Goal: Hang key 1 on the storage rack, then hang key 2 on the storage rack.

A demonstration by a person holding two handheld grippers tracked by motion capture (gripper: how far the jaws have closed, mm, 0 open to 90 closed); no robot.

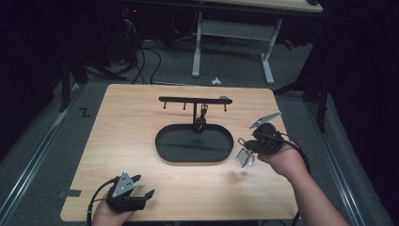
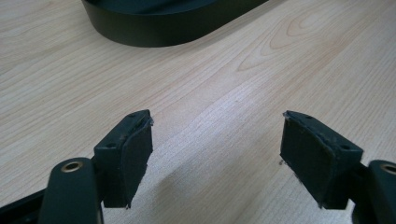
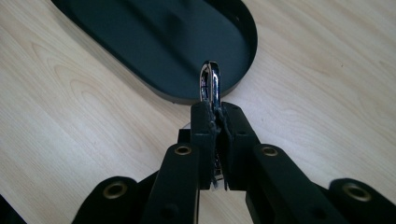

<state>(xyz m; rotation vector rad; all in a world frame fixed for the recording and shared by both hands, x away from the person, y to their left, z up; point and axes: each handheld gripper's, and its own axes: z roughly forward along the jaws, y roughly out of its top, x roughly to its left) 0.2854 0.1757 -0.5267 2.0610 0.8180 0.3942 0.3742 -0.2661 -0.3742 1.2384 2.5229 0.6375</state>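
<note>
I hold the right claw [image 3: 215, 122] pressed together on a shiny chrome metal clip [image 3: 210, 84], its rounded loop protruding above the pads. In the high view the right claw [image 1: 248, 149] sits just beside the right end of the black oval metal tray [image 1: 164, 141], and a small glossy tag [image 1: 243, 157] hangs below the clip, above the light wooden surface [image 1: 141, 183]. Behind the tray stands a black T-shaped hanger rack [image 1: 179, 99] with small hooks; one dark key-ring item [image 1: 201, 123] already hangs from it, down to the tray's rear rim.

The left claw [image 2: 215, 154] is spread wide and holds nothing; it rests low over the surface near the front left corner [image 1: 134, 190], well apart from the tray.

My judgement: the work in hand is carrying the clip to a free hook on the rack.

Risks from here:
- The grip is narrow (only the clip's lower part lies between the pads), so a quick wrist turn could pivot or drop it.
- The swinging tag could catch the tray rim during the approach.
- A push against the rack bar could tip the rack, since the left claw is not bracing it.
- The loop could miss the small hook if it is misaligned.
</note>
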